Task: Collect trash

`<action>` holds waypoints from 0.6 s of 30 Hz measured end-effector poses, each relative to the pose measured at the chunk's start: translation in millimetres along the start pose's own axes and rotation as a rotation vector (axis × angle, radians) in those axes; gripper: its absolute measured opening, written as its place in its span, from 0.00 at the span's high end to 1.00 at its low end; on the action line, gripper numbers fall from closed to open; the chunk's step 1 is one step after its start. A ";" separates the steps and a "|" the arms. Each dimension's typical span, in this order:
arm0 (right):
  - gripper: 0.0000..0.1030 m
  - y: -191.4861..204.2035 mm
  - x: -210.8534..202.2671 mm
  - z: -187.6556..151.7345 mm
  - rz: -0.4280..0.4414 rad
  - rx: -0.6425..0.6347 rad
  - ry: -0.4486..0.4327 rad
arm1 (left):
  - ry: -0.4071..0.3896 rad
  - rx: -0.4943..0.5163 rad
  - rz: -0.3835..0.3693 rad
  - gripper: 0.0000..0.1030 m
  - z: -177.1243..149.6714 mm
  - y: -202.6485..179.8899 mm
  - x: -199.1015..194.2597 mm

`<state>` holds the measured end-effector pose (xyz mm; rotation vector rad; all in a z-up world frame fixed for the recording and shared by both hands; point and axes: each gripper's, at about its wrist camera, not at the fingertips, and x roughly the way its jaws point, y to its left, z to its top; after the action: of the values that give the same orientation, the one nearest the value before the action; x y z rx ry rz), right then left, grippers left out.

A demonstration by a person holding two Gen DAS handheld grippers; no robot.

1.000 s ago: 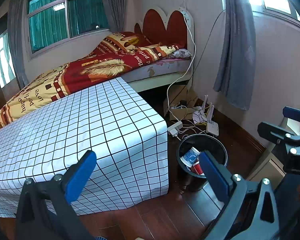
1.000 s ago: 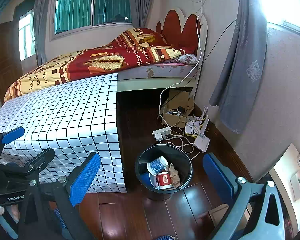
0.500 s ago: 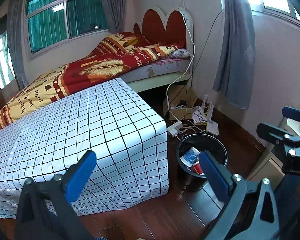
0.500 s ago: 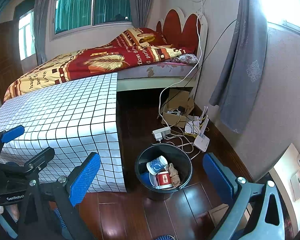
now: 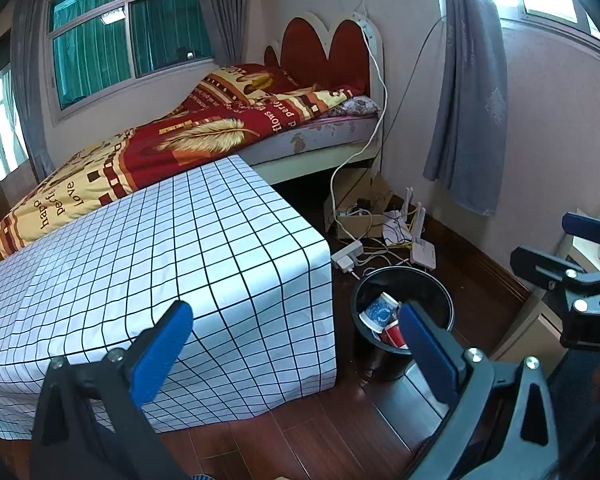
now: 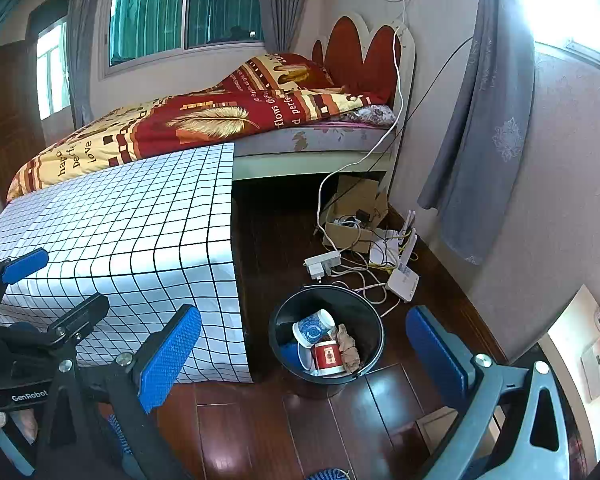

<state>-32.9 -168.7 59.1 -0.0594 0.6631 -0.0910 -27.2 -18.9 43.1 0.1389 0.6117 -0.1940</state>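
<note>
Black bin (image 6: 327,376) with cups beyond gaping right gripper (image 6: 304,356).

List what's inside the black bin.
In the black bin: a blue-patterned cup on its side, a red cup, crumpled brownish paper, something blue at the lower left. Anything under them is covered.

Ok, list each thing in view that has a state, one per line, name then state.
Left gripper with blue pads: open, holding nothing.
Right gripper with blue pads: open, holding nothing.
Round black trash bin: upright on the floor, partly filled.
Blue-patterned white cup: in the bin, tipped on its side.
Red-and-white cup: in the bin, tilted.
White black-grid tablecloth: draped over the table.
</note>
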 end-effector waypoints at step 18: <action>0.00 0.6 1.3 -0.5 0.001 0.000 0.002 | 0.004 0.002 -0.001 0.00 1.5 -1.1 1.0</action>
<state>-32.1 -168.3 57.9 -0.0593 0.6651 -0.0905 -25.9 -20.3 43.6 0.1410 0.6153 -0.1949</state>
